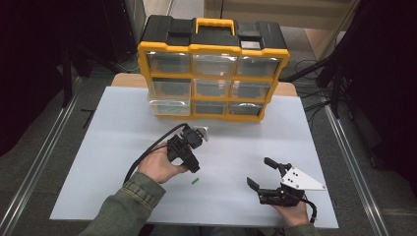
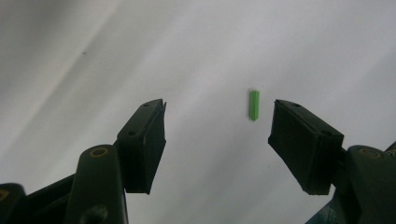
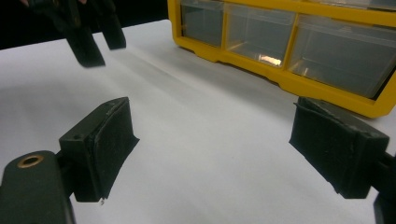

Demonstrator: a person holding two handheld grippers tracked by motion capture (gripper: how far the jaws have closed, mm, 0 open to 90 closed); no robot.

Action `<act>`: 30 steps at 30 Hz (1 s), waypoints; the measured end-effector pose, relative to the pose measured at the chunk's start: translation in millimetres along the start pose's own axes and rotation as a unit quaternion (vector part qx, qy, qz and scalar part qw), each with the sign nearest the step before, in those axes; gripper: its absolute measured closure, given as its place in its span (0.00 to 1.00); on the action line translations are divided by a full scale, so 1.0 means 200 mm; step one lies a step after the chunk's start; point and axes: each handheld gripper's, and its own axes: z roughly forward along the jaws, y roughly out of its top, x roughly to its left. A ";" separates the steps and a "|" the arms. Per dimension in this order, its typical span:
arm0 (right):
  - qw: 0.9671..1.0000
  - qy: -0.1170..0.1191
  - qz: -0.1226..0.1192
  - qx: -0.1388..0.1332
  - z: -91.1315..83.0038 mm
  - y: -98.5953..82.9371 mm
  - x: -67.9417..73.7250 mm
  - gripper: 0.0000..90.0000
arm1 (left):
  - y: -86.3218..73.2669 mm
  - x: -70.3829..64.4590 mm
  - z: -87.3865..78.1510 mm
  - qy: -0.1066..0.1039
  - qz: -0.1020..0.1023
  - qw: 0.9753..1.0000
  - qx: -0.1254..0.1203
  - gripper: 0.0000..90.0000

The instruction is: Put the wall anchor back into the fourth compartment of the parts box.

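No legible text or markings anywhere.

A white table top (image 1: 246, 147) lies under the tools. Beyond them stands a yellow and black drawer box (image 1: 212, 69). Grey floor (image 1: 44, 132) with metal rails (image 1: 351, 162) flanks both sides.

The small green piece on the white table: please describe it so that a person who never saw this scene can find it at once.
Start at the yellow and black drawer organizer at the far edge of the white table. Come toward the near edge to the left gripper; the small green piece lies flat on the table just beyond its open jaws. It is the one loose, bright green thing on the white surface.
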 end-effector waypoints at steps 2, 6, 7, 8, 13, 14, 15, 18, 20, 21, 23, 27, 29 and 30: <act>1.000 0.000 0.001 -0.001 0.00 0.00 0.00 0.15 | 0.00 -0.03 0.06 0.002 0.007 1.000 0.009 0.39; 1.000 0.000 0.004 -0.002 0.00 0.00 0.00 0.15 | 0.00 -0.08 0.16 -0.002 0.021 0.999 0.032 0.39; 1.000 -0.001 0.005 -0.001 0.00 0.00 0.00 0.15 | 0.01 -0.09 0.18 0.000 0.026 0.999 0.040 0.39; 1.000 0.000 0.006 -0.001 -0.01 0.00 0.00 0.15 | 0.01 -0.09 0.21 0.001 0.027 0.999 0.043 0.40; 1.000 0.000 0.007 -0.001 -0.01 0.00 0.00 0.15 | 0.01 -0.11 0.25 0.006 0.029 0.999 0.045 0.41; 1.000 -0.001 0.006 0.000 -0.01 0.00 0.00 0.15 | 0.01 -0.11 0.25 0.009 0.034 0.998 0.046 0.47; 1.000 -0.001 0.006 -0.001 -0.01 0.00 0.00 0.15 | 0.01 -0.11 0.25 0.008 0.032 0.998 0.044 0.48; 1.000 -0.001 0.006 0.000 -0.01 0.00 0.00 0.15 | 0.00 -0.12 0.27 -0.004 0.024 0.999 0.035 0.54; 1.000 0.000 0.005 0.000 -0.01 0.00 0.00 0.15 | -0.01 -0.12 0.28 -0.011 0.023 0.999 0.036 0.60; 1.000 0.000 0.006 -0.001 -0.01 0.00 0.00 0.15 | -0.01 -0.12 0.28 -0.006 0.028 0.999 0.037 0.62; 1.000 0.000 0.005 0.000 -0.01 0.00 0.00 0.15 | -0.02 -0.11 0.27 -0.010 0.025 0.999 0.027 0.72; 1.000 0.000 0.006 -0.001 -0.01 0.00 0.00 0.16 | -0.02 -0.11 0.27 -0.020 0.024 0.999 0.026 0.93; 1.000 0.000 0.007 -0.001 -0.01 0.00 0.00 0.15 | -0.02 -0.10 0.27 -0.025 0.023 0.999 0.028 0.93; 1.000 -0.001 0.007 -0.001 -0.01 0.00 0.00 0.15 | -0.02 -0.10 0.27 -0.027 0.022 0.999 0.029 0.93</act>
